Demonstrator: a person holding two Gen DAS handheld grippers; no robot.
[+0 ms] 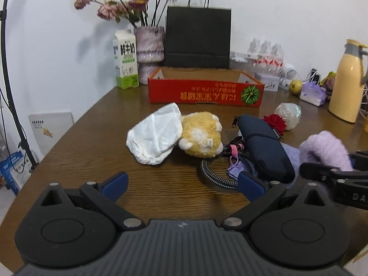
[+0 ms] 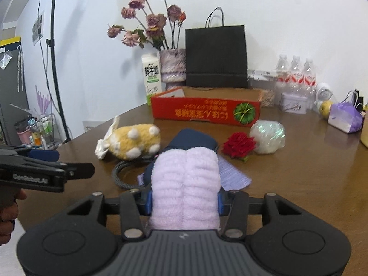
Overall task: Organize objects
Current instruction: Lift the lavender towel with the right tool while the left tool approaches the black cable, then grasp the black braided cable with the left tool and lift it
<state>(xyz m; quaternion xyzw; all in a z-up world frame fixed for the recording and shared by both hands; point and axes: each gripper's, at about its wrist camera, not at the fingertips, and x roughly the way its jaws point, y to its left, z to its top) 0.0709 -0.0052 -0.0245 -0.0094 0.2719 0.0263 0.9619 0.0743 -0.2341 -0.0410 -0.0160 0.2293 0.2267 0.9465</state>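
Apparently barely begun, sorting showed the right gripper (image 2: 184, 201) clamped on a lilac towel (image 2: 185, 184) above the worktop (image 1: 76, 151), the left gripper (image 1: 181, 184) wide and empty, the red box (image 1: 204, 92) empty as far as visible, and plush toy (image 1: 201, 138), pouch (image 1: 264, 147), cable (image 1: 211, 172) and rose (image 2: 239, 145) lay loose.

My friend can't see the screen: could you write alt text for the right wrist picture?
The right gripper squeezes a fluffy lilac towel above a cluttered wooden table. Beyond lie a yellow plush toy, a red rose and an open red box.
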